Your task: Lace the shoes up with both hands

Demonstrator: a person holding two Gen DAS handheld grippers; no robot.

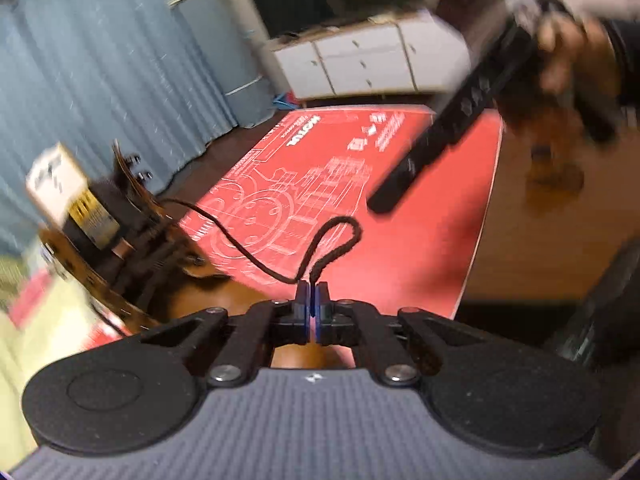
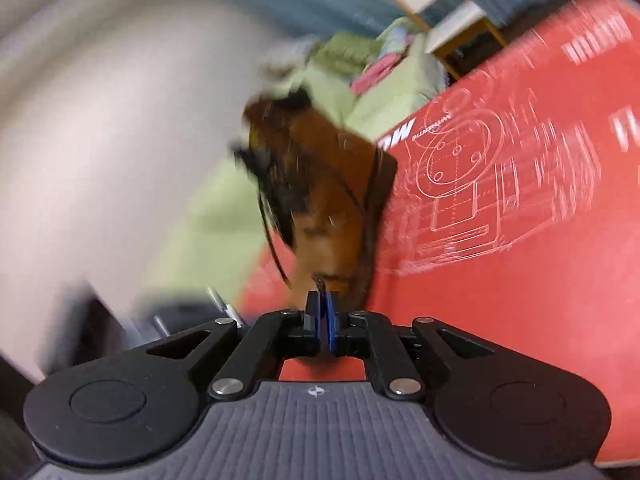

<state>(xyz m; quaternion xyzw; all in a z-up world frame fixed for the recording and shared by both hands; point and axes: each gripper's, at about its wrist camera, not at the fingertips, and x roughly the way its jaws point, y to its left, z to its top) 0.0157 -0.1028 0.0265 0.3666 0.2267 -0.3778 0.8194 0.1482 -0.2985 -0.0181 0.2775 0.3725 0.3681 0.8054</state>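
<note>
On the red mat [image 1: 400, 248], my left tool [image 1: 311, 292] is clenched on the black lace [image 1: 320, 248], looped just ahead; the brown shoe [image 1: 132, 240] sits left. My right tool [image 2: 322, 300] pinches a lace end (blurred). Next: draw both taut.

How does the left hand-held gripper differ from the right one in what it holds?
The left hand-held gripper is shut on a black lace, which loops above it over the red mat. The right hand-held gripper shows only a thin lace tip, its grip unclear, beside the brown shoe. Both have black fingers.
</note>
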